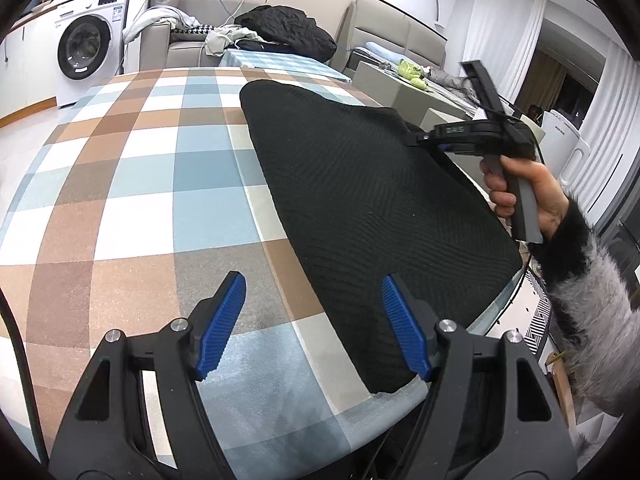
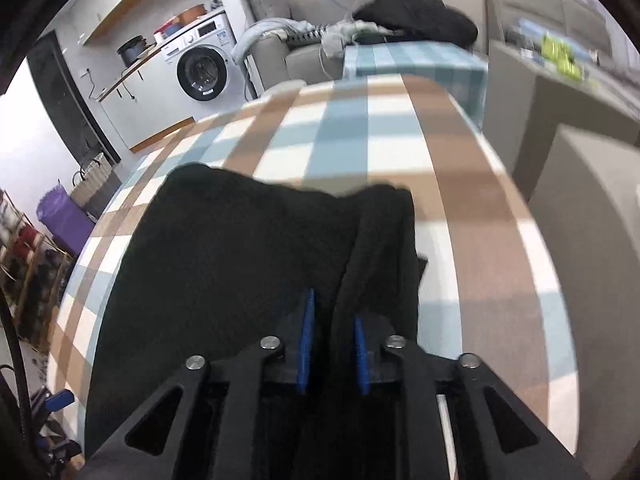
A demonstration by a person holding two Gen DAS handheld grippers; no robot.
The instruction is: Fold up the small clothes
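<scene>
- Between the right gripper's [image 2: 334, 344] narrowed jaws sits a bunched fold at the far right edge of the black knit garment [image 1: 360, 200]; the blue pads appear to pinch it.
- Ahead of the left gripper [image 1: 312, 324] the garment lies flat on the checked tablecloth [image 1: 132, 184], long axis running away and slightly left.
- Its near corner lies under the right-hand blue pad [image 1: 404, 328]; the jaws stand wide, holding nothing.
- By my reading, the left is nearer that loose corner.
</scene>
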